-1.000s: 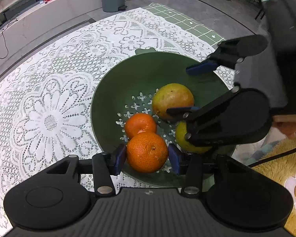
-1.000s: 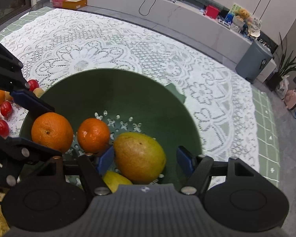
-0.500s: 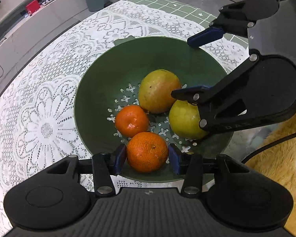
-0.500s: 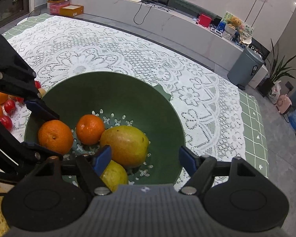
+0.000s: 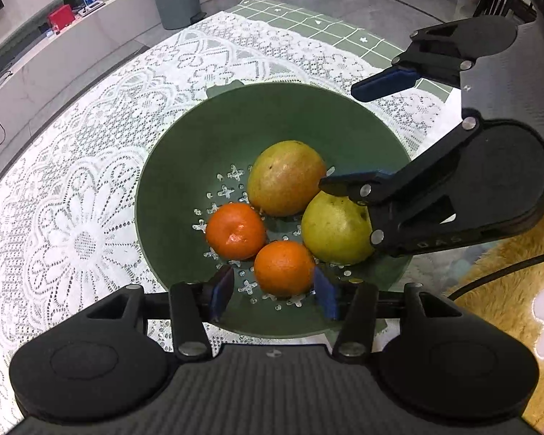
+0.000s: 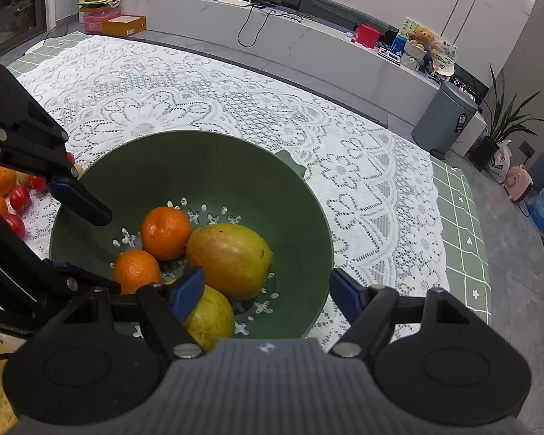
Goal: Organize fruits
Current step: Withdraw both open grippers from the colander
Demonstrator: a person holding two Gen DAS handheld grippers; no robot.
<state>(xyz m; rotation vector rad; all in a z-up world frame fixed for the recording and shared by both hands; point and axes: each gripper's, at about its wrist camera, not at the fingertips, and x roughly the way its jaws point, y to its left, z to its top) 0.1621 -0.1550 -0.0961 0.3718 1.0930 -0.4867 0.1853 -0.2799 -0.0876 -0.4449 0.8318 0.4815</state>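
Green bowl (image 5: 185, 166) on a white lace tablecloth (image 5: 72, 195), holding four fruits.
Left gripper (image 5: 273, 291) spreading, its pads off the near orange (image 5: 283, 267); right gripper (image 6: 266, 290) released above the bowl. Grey bin (image 6: 444, 119) and long white counter (image 6: 308, 47) beyond the bowl.

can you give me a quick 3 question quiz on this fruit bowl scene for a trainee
1. How many fruits lie in the green bowl?
2. True or false: the left gripper pads press on the nearer orange.
3. Which fruit lies partly under a finger of the right gripper in its own view: A the mango, B the farther orange, C the yellow-green fruit?

Key
1. Four: two oranges, a mango and a yellow-green fruit.
2. False: its jaws are opening, and gaps show on both sides of the orange.
3. C
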